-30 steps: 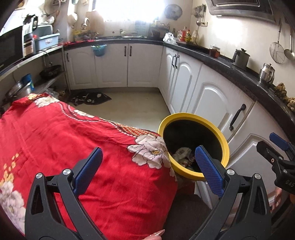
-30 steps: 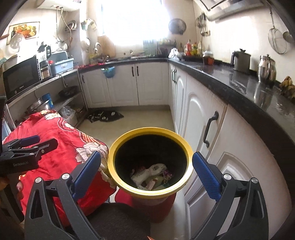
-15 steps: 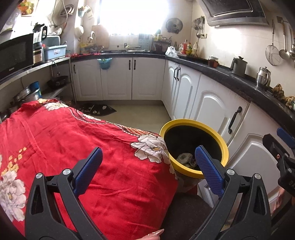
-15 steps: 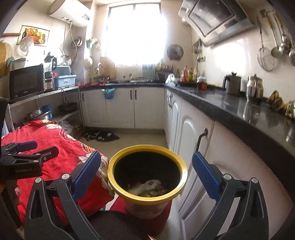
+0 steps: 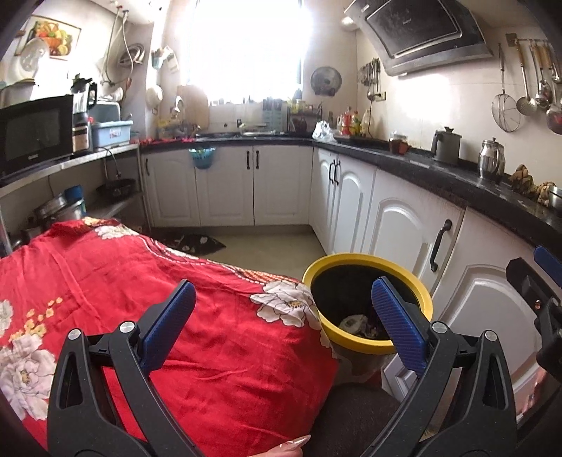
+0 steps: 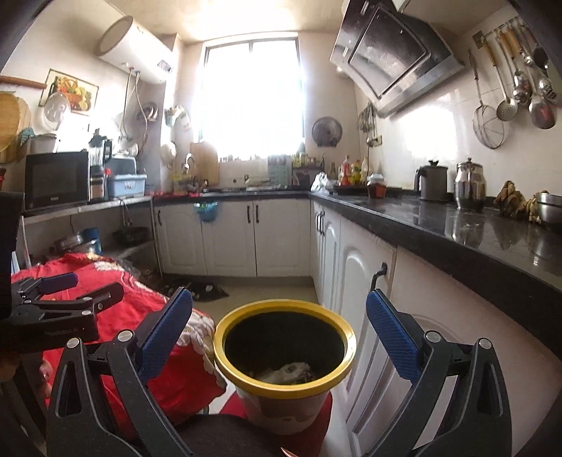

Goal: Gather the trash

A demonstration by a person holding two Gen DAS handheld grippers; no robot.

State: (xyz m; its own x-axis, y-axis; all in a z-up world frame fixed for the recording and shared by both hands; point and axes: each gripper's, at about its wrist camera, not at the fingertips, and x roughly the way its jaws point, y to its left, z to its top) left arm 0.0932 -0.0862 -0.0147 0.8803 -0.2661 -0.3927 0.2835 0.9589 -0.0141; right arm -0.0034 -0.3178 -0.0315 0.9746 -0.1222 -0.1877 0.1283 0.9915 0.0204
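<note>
A: Trash [image 6: 288, 372] — crumpled wrappers, low inside the yellow-rimmed bin [image 6: 283, 382]. Bin on the floor, tight between the red floral cloth [image 5: 147, 302] and the white cabinets [image 5: 404, 239].

B: Left gripper [image 5: 282, 327]?

A: Held level above the near part of the cloth, aimed down the kitchen. Jaws spread wide, nothing between the blue pads [image 5: 168, 323]. Right-hand finger lying across the bin's rim in that view. Painted fingernail [image 5: 291, 445] poking in at the bottom edge.

B: And the right gripper [image 6: 279, 335]?

A: Hanging over the bin, tipped more toward the far window [image 6: 251, 95] than down into the opening. Jaws equally wide, empty, bin framed between the two fingers. Seen from the left camera only as a black clamp tip at the far right edge.

B: Any writing legible?

A: Faint embossed lettering on the left gripper's black body, seen from the right wrist camera, too blurred to read. Small white mark on the range hood [image 5: 418, 33], also unreadable. A maker's mark low on the microwave [image 6: 56, 181] door, not legible either.
</note>
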